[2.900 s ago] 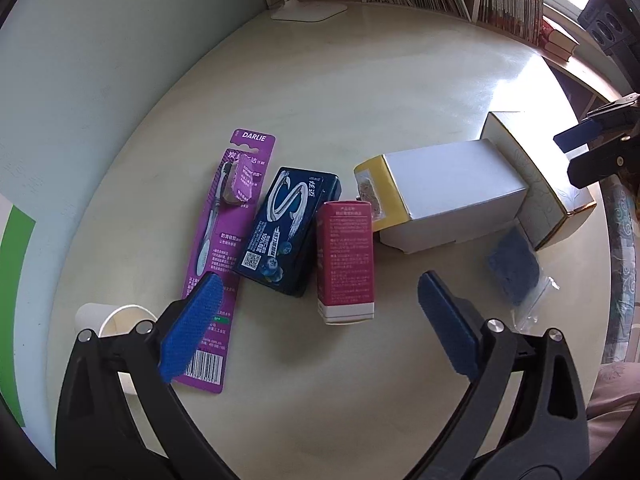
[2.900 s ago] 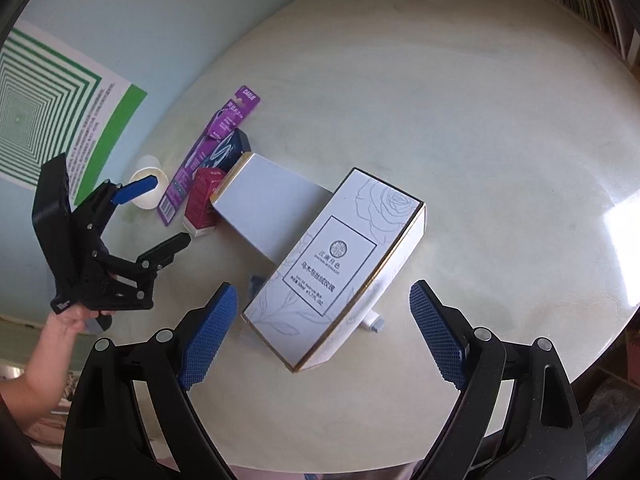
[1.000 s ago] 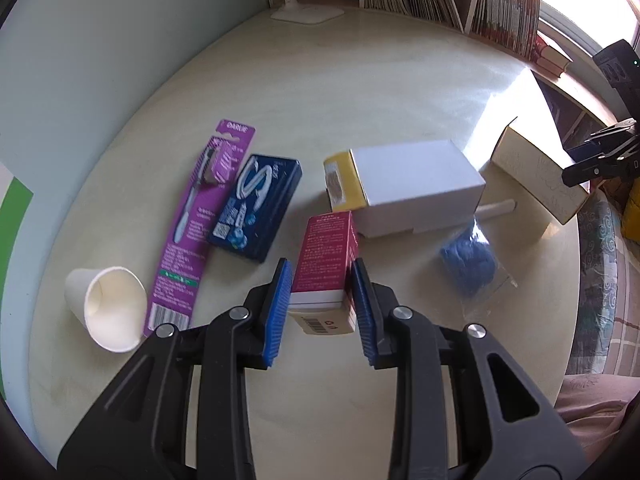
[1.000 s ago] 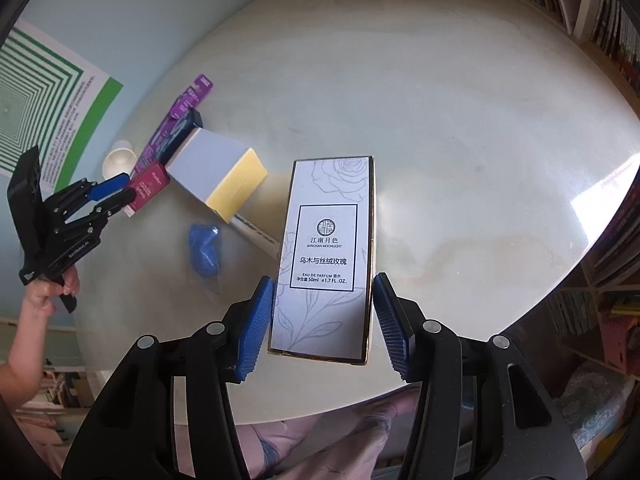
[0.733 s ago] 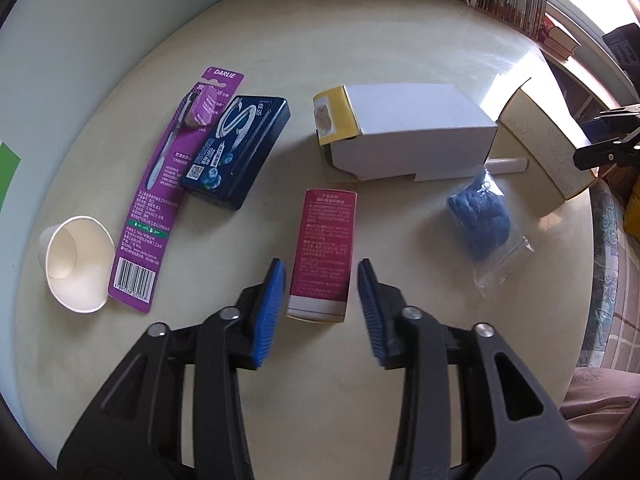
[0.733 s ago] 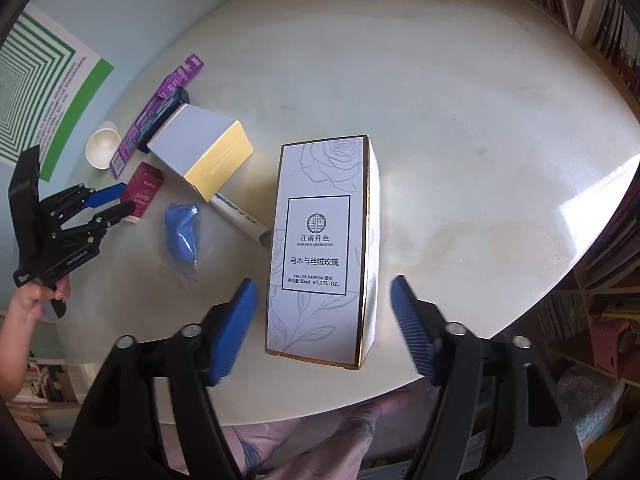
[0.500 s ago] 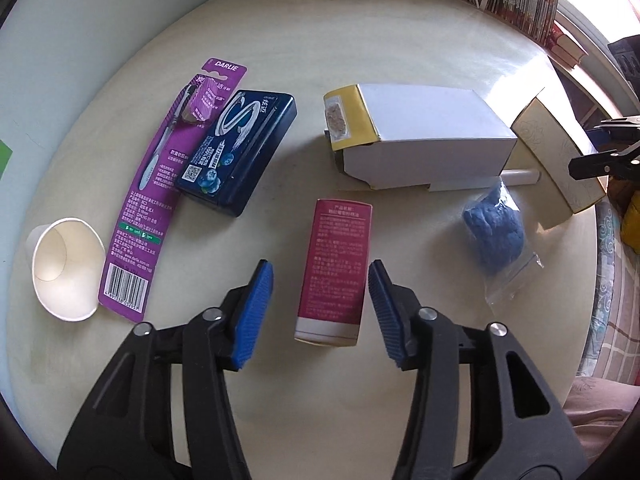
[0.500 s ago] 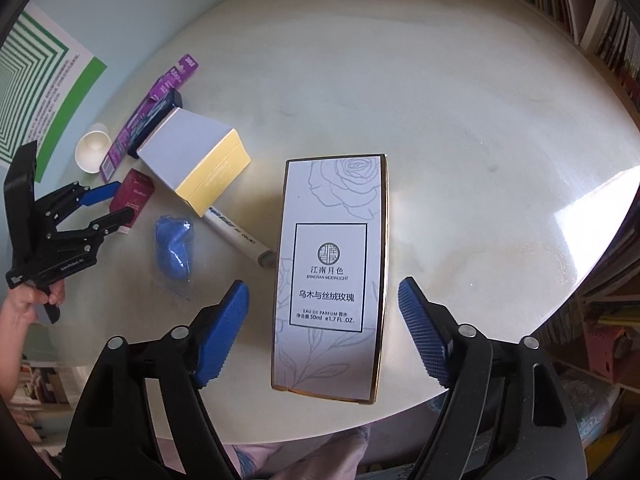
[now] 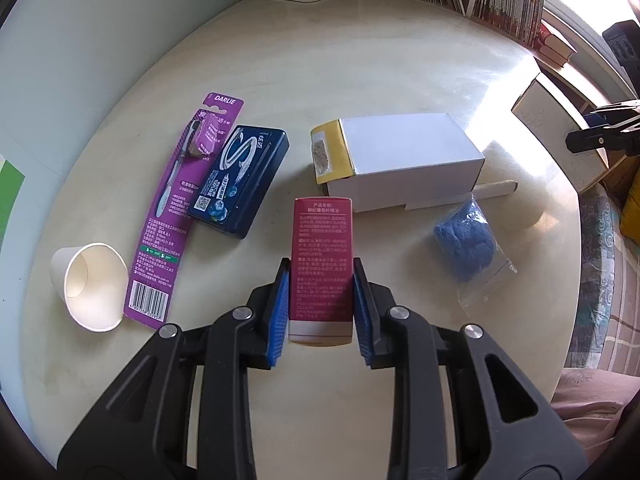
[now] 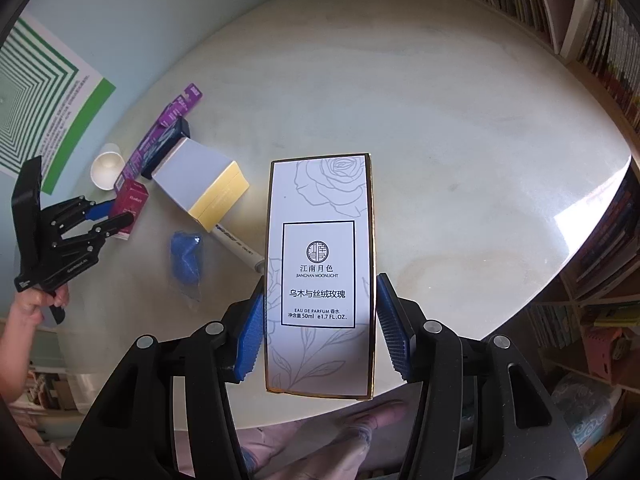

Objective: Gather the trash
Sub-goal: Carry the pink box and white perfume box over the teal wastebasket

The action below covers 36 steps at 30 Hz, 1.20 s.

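My left gripper (image 9: 320, 312) is shut on a small red carton (image 9: 322, 256) that lies lengthwise between its blue pads on the round cream table (image 9: 360, 64). My right gripper (image 10: 320, 328) is shut on a tall white perfume box (image 10: 320, 264) with a rose print, held near the table's front edge. The left gripper (image 10: 108, 220) and its red carton (image 10: 130, 202) also show at the left of the right wrist view.
On the table lie a white box with a yellow end (image 9: 400, 156), a dark blue gum tin (image 9: 240, 184), a purple toothbrush pack (image 9: 180, 208), a white paper cup (image 9: 90, 286), a bagged blue cloth (image 9: 466, 240) and a white marker (image 10: 238, 244). Bookshelves (image 10: 600, 40) stand behind.
Both grippers were open around their boxes half a second ago. The left has closed on the red carton and the right on the perfume box.
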Each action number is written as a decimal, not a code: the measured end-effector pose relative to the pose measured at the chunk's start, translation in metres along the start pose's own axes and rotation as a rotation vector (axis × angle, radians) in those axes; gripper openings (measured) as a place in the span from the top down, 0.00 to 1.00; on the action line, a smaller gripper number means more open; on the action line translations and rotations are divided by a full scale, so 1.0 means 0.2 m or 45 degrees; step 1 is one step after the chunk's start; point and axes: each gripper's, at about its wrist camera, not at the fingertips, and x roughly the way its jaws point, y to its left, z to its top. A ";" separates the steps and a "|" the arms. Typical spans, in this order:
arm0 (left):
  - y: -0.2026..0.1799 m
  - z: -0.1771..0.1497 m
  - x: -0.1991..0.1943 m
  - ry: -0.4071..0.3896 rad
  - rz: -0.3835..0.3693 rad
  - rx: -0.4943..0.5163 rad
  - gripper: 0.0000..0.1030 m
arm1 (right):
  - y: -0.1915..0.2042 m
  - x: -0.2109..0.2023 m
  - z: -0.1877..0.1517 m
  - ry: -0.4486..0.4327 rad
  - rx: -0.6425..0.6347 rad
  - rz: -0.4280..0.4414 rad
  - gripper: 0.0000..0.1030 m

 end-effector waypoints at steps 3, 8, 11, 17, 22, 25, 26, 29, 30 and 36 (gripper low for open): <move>-0.05 0.02 -0.04 -0.013 0.012 0.021 0.75 | -0.03 -0.05 -0.03 -0.018 0.003 0.008 0.49; -0.18 0.06 -0.09 -0.029 0.014 0.066 0.75 | -0.13 -0.14 -0.13 -0.045 0.024 0.028 0.49; -0.29 0.09 -0.11 -0.039 0.006 0.102 0.75 | -0.20 -0.19 -0.20 -0.062 0.044 0.042 0.49; -0.61 0.16 -0.15 -0.058 -0.057 0.191 0.75 | -0.39 -0.31 -0.38 -0.096 0.091 0.055 0.49; -0.97 0.21 -0.13 -0.050 -0.121 0.303 0.75 | -0.60 -0.40 -0.60 -0.119 0.174 0.063 0.49; -1.20 0.22 -0.09 -0.027 -0.169 0.377 0.75 | -0.74 -0.45 -0.75 -0.117 0.234 0.068 0.49; -1.27 0.22 -0.08 -0.020 -0.182 0.403 0.75 | -0.79 -0.45 -0.80 -0.117 0.255 0.069 0.49; -1.50 0.22 -0.03 0.008 -0.221 0.478 0.75 | -0.94 -0.46 -0.97 -0.109 0.332 0.075 0.49; -1.58 0.21 -0.01 0.022 -0.238 0.501 0.75 | -0.98 -0.46 -1.01 -0.106 0.354 0.078 0.49; -1.93 0.16 0.16 0.102 -0.311 0.579 0.75 | -1.23 -0.40 -1.31 -0.082 0.509 0.089 0.49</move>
